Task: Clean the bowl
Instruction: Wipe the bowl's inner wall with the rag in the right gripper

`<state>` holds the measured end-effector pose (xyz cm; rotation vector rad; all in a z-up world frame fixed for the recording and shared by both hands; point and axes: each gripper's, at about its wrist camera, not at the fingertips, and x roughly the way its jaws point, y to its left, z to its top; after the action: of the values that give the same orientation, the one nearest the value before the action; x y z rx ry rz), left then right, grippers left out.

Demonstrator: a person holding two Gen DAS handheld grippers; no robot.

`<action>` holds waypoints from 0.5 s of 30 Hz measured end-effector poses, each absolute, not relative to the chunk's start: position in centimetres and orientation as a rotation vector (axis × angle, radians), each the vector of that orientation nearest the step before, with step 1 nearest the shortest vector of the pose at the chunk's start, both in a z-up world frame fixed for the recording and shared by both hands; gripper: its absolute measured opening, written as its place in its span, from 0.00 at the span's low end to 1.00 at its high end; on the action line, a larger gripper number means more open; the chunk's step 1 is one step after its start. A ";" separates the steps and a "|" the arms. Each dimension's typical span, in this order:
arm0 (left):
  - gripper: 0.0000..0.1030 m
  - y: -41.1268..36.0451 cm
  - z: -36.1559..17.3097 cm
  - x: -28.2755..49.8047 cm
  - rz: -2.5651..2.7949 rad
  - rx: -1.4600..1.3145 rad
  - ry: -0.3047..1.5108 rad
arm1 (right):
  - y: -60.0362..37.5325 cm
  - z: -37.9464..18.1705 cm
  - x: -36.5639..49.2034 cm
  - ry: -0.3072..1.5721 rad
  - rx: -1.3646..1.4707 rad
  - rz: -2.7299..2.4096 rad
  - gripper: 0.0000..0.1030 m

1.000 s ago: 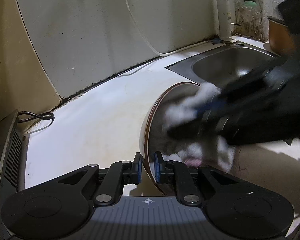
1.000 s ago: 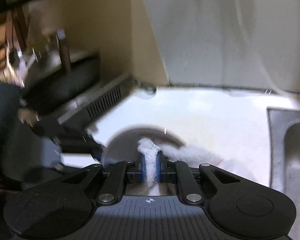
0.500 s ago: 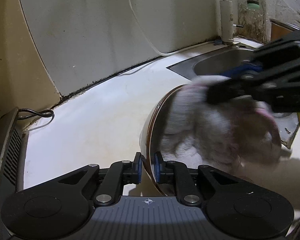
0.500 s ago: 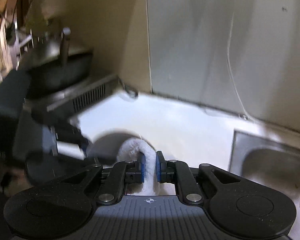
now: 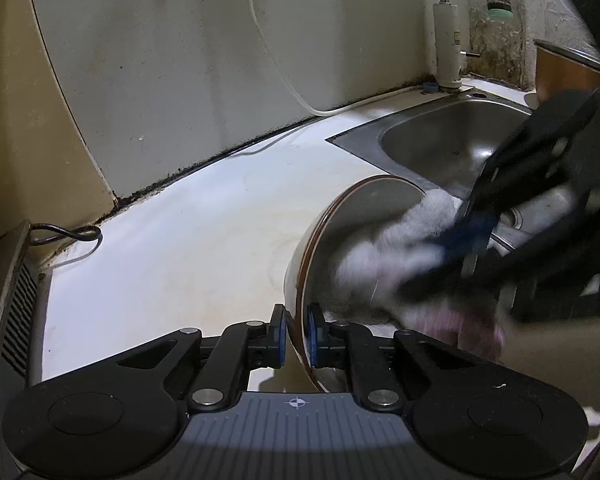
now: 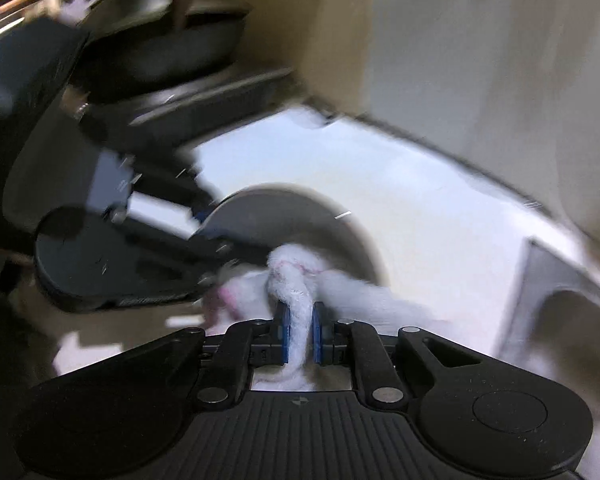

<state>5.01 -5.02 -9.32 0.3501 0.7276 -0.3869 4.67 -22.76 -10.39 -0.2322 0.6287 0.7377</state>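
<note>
Left wrist view, left to right. A vented appliance edge [image 5: 18, 304] with a dark cable [image 5: 66, 236] sits at the far left of the white table [image 5: 172, 264]. At bottom centre the left gripper [image 5: 296, 334] has its blue pads nearly together, clamped on the rim of the bowl [image 5: 364, 208]: one pad lies on the pale outer wall, the other on the inner side. The bowl is tipped on edge, brown rim showing, its opening turned to the right; it stands on the table just in front of the steel sink [image 5: 440, 140]. A white cloth [image 5: 384, 256] with a pink patch is pressed into the bowl's hollow. The right gripper [image 5: 466, 236], blurred, reaches in from the right with the cloth pinched between its blue pads. Behind the sink stand a tap base [image 5: 446, 48] and a copper-coloured pot [image 5: 564, 72].

Right wrist view, left to right; heavily blurred. The left gripper [image 6: 204, 216] enters from the left and meets the bowl's [image 6: 284, 208] rim. A dark pan [image 6: 172, 48] sits above it on the appliance. At centre the right gripper [image 6: 300, 334] is closed tight on a fold of the cloth [image 6: 296, 284], which bunches forward against the bowl's inner surface. The sink [image 6: 560, 280] lies at the right edge.
</note>
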 end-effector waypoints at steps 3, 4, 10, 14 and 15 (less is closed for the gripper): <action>0.18 -5.2 -9.3 4.9 -0.391 0.352 0.733 | -22.9 -10.3 4.3 0.559 -0.140 0.656 0.10; 0.18 -5.2 -9.3 4.8 -0.393 0.354 0.734 | -22.7 -10.5 4.1 0.545 -0.139 0.647 0.10; 0.14 -5.1 -9.3 4.9 -0.387 0.359 0.732 | -20.5 -12.1 5.2 0.647 -0.188 0.791 0.10; 0.13 -5.0 -9.1 5.2 -0.392 0.325 0.736 | -21.0 -11.9 4.7 0.694 -0.304 0.817 0.10; 0.13 -5.1 -9.1 5.2 -0.393 0.328 0.736 | -21.1 -11.8 4.4 0.696 -0.344 0.810 0.10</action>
<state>5.18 -5.06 -9.12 0.3281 0.7357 -0.3933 4.36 -21.11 -11.77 -0.3436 0.6957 0.8097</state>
